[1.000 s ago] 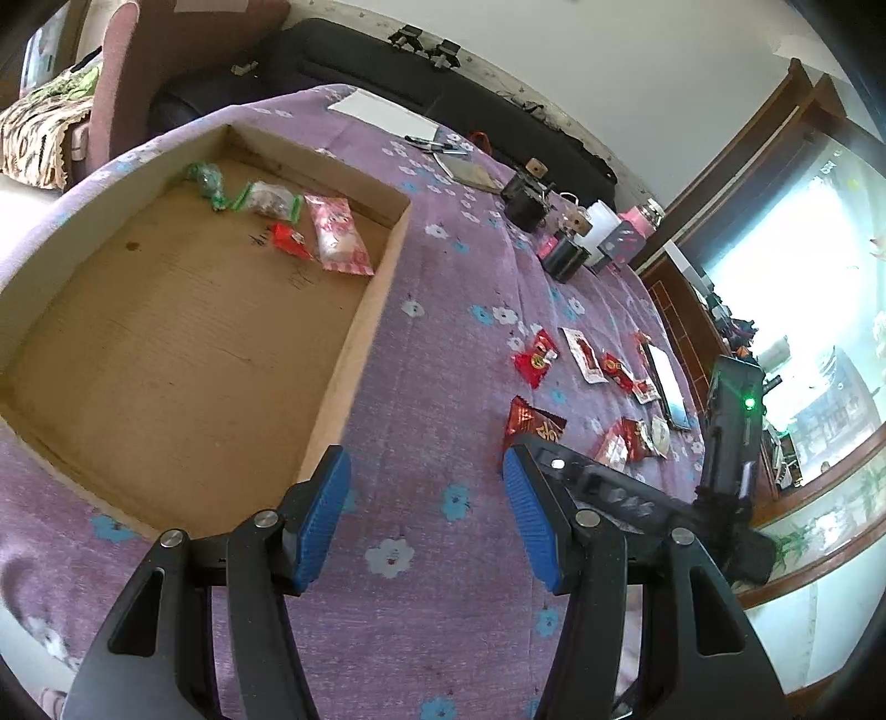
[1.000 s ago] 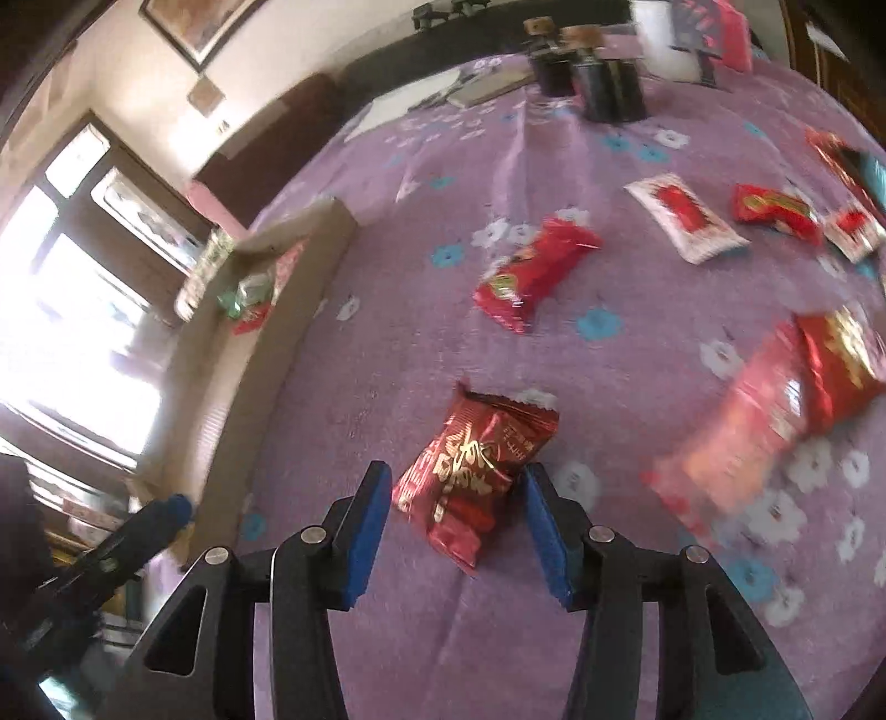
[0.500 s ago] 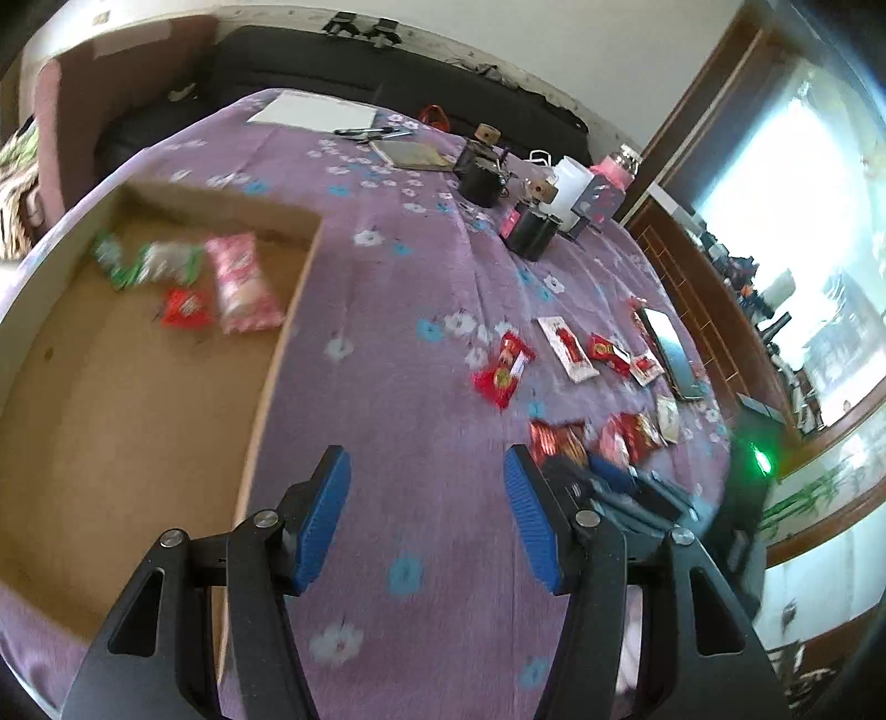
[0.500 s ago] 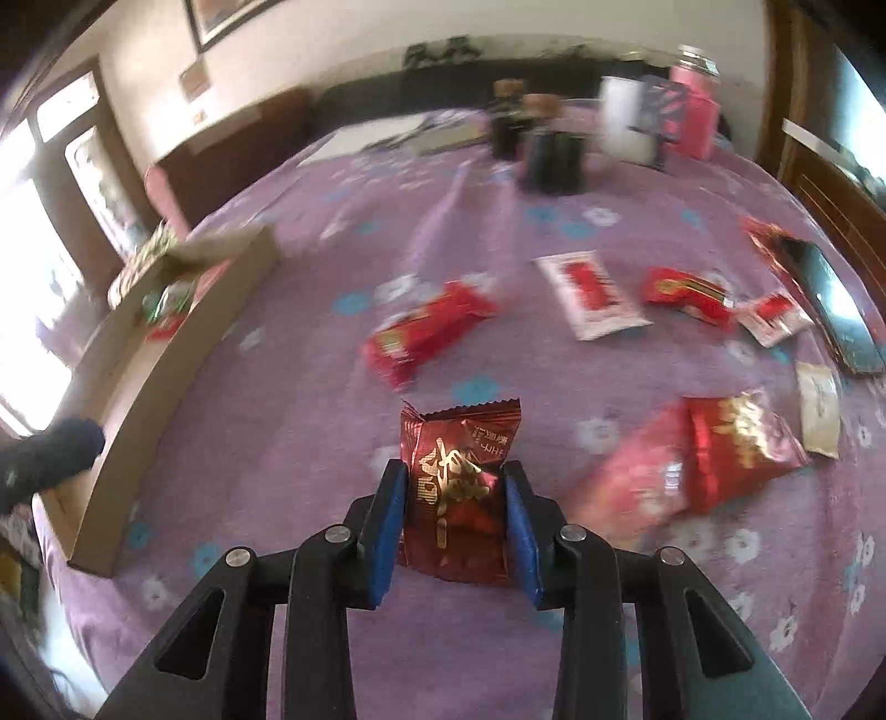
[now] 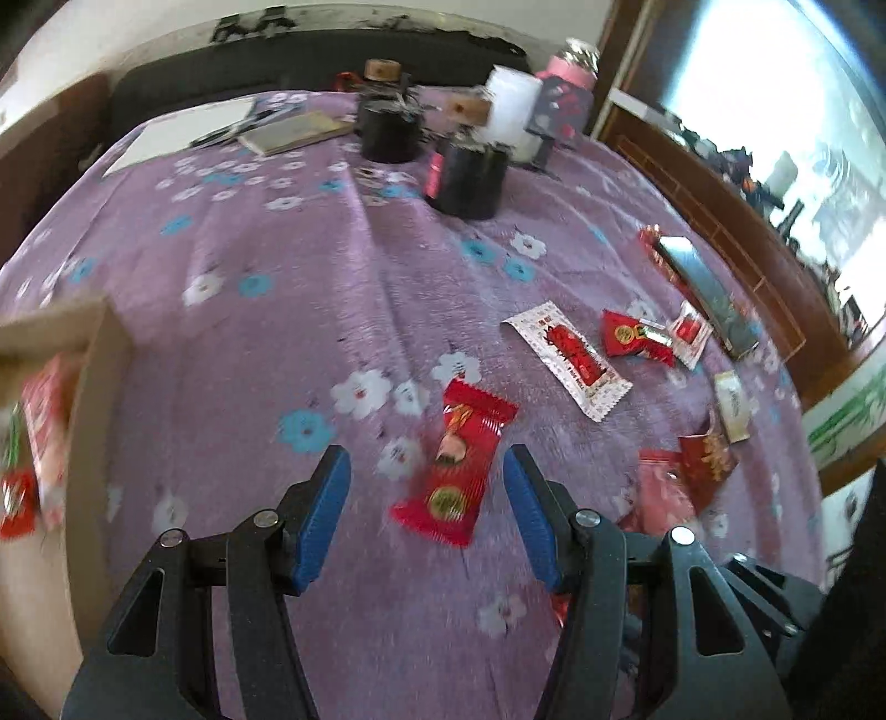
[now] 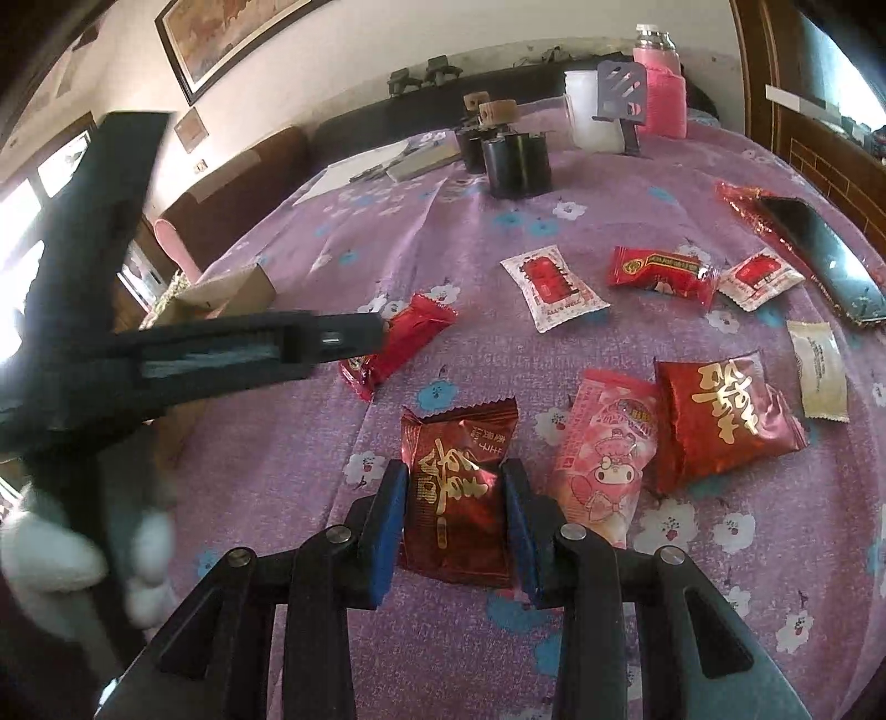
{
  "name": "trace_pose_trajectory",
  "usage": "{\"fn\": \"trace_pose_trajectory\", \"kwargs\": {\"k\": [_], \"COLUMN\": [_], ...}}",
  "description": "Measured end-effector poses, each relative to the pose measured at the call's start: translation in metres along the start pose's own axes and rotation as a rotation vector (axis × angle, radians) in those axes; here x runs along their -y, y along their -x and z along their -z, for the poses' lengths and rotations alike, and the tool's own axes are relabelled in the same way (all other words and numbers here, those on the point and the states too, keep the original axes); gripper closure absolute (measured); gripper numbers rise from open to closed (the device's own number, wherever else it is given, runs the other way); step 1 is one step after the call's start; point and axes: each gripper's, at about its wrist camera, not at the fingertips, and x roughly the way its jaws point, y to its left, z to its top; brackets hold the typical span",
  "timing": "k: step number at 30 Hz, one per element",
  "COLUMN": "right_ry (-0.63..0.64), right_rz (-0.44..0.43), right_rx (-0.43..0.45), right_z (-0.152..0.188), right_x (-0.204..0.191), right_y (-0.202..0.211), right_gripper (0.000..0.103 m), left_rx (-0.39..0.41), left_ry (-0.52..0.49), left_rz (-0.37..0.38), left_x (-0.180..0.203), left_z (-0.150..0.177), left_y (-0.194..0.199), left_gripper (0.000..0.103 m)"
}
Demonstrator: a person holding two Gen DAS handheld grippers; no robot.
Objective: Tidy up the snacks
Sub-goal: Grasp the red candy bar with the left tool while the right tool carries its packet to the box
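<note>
Two black jars, a pink thermos and a phone sit on the purple cloth.

A home, by the look of the living room. Framed painting high on the pale wall, dark sofa running along the far edge of the bench, draped in a purple flowered cloth. Pink thermos at the far right corner, dark jars with cork lids nearby. Wood-framed window off the right edge.
</note>
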Motion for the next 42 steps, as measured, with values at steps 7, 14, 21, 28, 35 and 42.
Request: {"fn": "trace_pose_trajectory", "kwargs": {"k": [7, 14, 21, 28, 35, 42], "right_ry": [-0.012, -0.013, -0.020, -0.036, 0.025, 0.138], "right_rz": [-0.019, -0.023, -0.050, -0.054, -0.044, -0.106], "right_rx": [-0.006, -0.003, 0.004, 0.035, 0.087, 0.087], "right_z": [0.000, -0.001, 0.001, 0.000, 0.002, -0.016], "right_x": [0.002, 0.003, 0.003, 0.006, -0.015, -0.077], "right_y": [0.001, 0.001, 0.001, 0.006, 0.020, 0.040], "right_gripper": [0.068, 0.068, 0.068, 0.068, 0.068, 0.069], "left_rx": [0.010, 0.028, 0.075, 0.148, 0.209, 0.198], "left_ry": [-0.060, -0.028, 0.100, 0.188, 0.265, 0.385], "left_rz": [-0.085, -0.099, 0.004, 0.056, -0.019, -0.108], "left_x": [0.012, 0.009, -0.016, -0.047, -0.103, -0.181], "left_z": [-0.005, 0.003, 0.023, 0.056, 0.089, 0.099], "left_y": [-0.014, -0.002, 0.048, 0.103, 0.146, 0.164], "left_gripper": [0.072, 0.087, 0.087, 0.086, 0.086, 0.086]}}
